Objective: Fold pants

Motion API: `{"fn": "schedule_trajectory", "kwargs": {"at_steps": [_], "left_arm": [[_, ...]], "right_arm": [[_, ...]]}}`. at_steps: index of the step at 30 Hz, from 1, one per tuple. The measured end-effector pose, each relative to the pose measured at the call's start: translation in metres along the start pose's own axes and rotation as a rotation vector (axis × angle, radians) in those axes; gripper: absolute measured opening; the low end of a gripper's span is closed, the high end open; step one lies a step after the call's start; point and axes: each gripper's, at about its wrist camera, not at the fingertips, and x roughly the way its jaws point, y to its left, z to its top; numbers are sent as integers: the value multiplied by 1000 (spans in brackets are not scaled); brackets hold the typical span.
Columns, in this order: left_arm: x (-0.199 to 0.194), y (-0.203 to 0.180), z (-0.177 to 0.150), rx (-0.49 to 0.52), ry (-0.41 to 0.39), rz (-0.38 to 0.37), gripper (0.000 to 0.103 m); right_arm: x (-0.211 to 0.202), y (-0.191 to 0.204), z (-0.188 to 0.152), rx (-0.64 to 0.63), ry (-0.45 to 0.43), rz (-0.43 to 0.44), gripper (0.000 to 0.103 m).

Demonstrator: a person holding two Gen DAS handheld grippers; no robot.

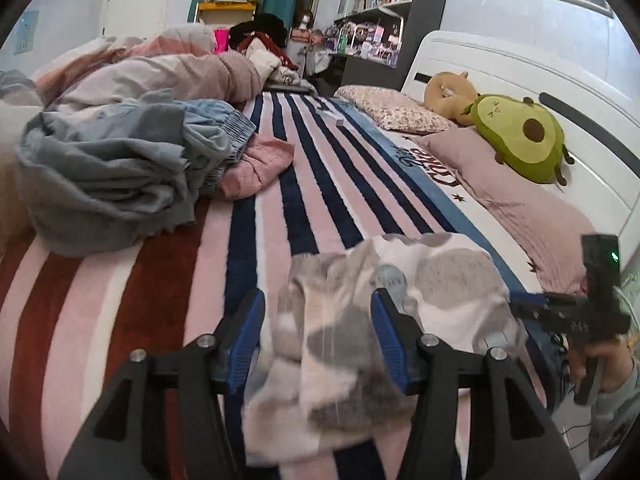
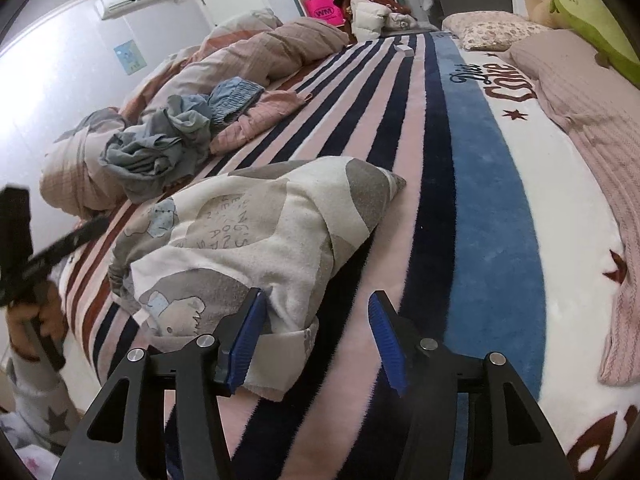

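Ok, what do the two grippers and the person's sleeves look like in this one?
Both are black, angular two-finger tools with blue ribbed pads and silver pivot bolts. The left gripper and right gripper look alike. Seen from the side, the right one's body carries a green light. The sleeve is pale with grey stars.

Open striped blanket (image 2: 400,128) right of the bunched pants (image 2: 248,240), laundry heap (image 1: 120,172) crowding the left, pillows (image 1: 512,192) along the headboard side
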Motion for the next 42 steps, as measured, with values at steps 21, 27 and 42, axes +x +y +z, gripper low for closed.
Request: {"fn": "schedule_trajectory", "kwargs": {"at_steps": [21, 27, 42], "left_arm": [[64, 9, -2, 48, 87, 172, 24], [36, 31, -7, -27, 70, 108, 58], [47, 41, -45, -176, 165, -142, 59]], "right_arm": [[9, -1, -1, 8, 33, 108, 52], [3, -2, 2, 0, 30, 90, 63], [44, -17, 13, 110, 76, 217, 74]]}}
